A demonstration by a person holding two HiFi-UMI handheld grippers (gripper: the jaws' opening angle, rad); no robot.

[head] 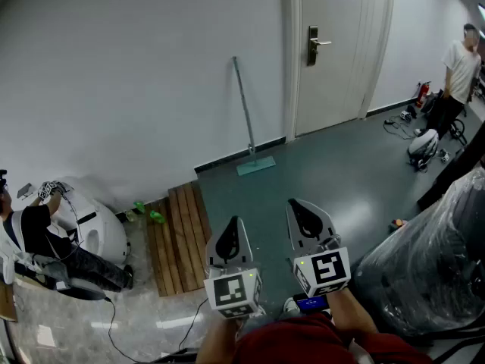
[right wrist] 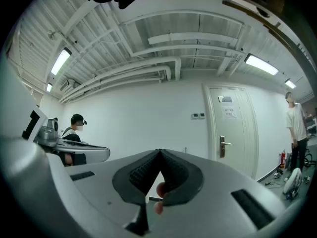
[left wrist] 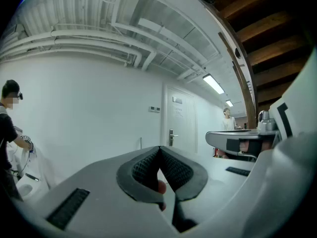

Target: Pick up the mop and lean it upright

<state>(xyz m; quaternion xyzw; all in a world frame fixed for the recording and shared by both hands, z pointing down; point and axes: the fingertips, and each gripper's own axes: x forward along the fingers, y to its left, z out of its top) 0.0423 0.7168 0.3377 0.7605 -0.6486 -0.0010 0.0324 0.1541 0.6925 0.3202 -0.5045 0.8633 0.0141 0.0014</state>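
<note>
The mop (head: 246, 120) is leaning upright against the wall (head: 136, 74), left of the door (head: 333, 51). The left gripper (head: 233, 224) and right gripper (head: 300, 208) are hovering level, well short of it, jaws pressed together on nothing. A wooden pallet (head: 178, 237) is lying left of them, and a plastic-wrapped bundle (head: 439, 256) is sitting right.
</note>
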